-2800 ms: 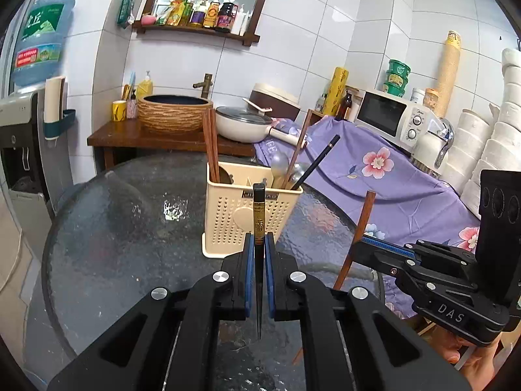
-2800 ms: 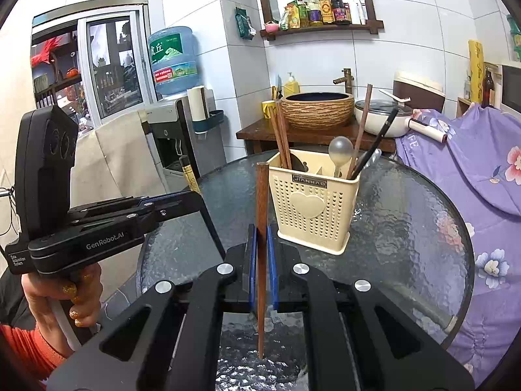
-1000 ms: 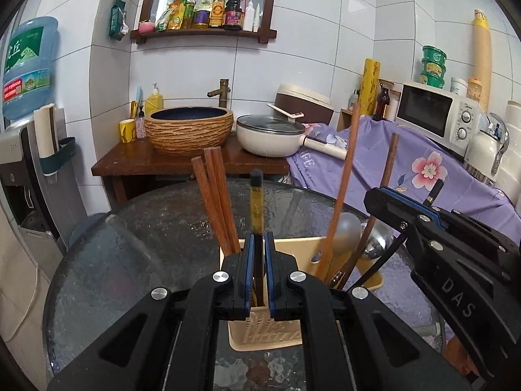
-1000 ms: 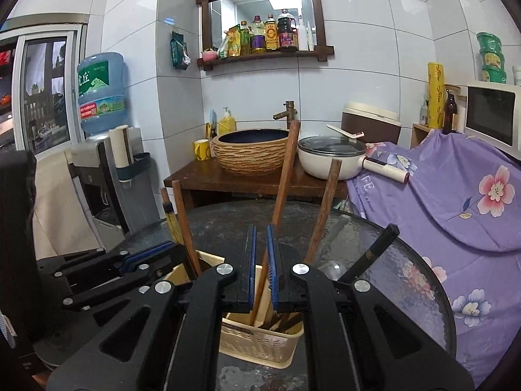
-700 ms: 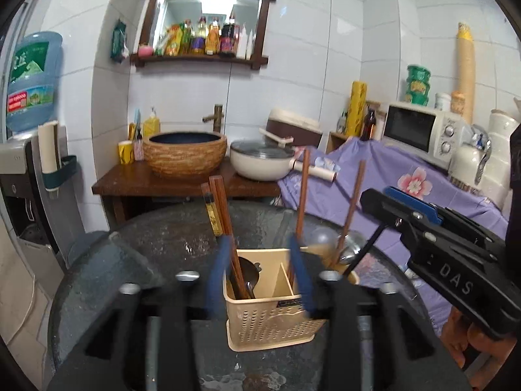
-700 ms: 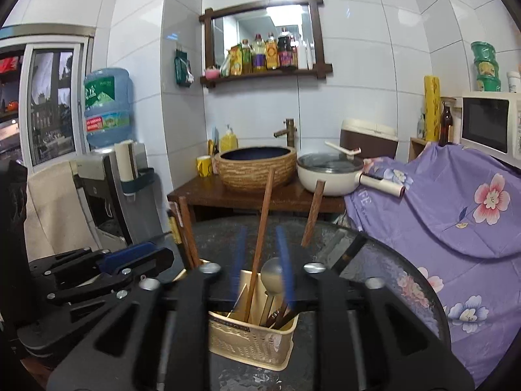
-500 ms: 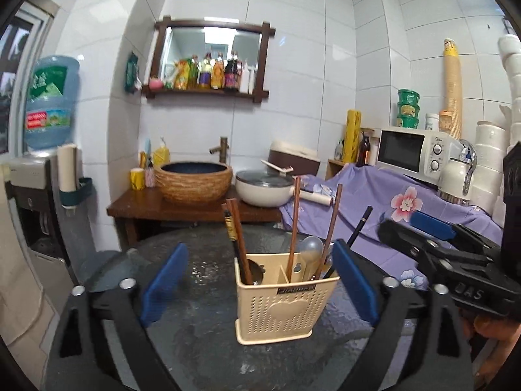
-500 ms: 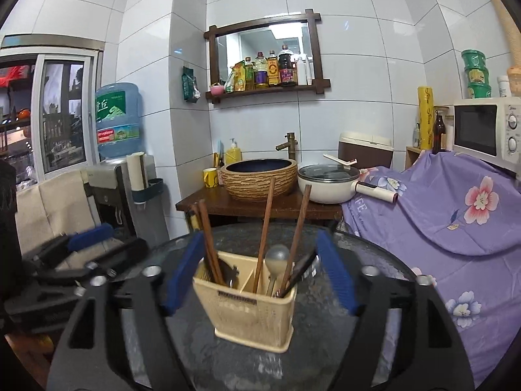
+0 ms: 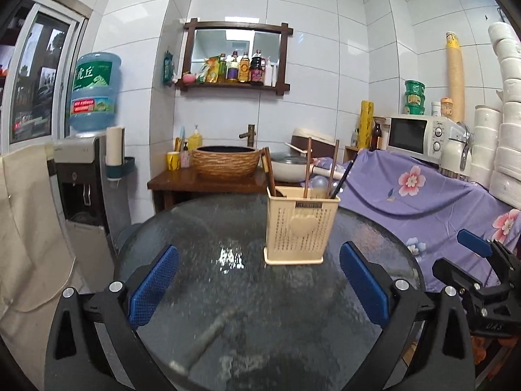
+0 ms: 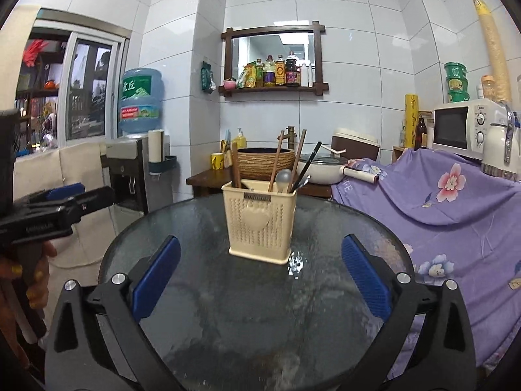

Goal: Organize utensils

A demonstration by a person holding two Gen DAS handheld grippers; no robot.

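White tiles back a round glass worktop (image 9: 228,293). Left gripper (image 9: 259,280) jaws stand apart, empty; the holder (image 9: 301,228) sits ahead between them, chopsticks (image 9: 271,174) inside. Right gripper (image 10: 260,273) likewise gapes empty. Both look finished dropping off; next seems fetching any leftover utensils.

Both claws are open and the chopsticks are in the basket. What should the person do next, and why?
Probably nothing more than pulling both claws back and stopping. The left claw and right claw have just been opening and hold nothing. The brown wooden chopsticks stand in the cream perforated plastic utensil basket, and the round textured glass table shows no loose utensil.
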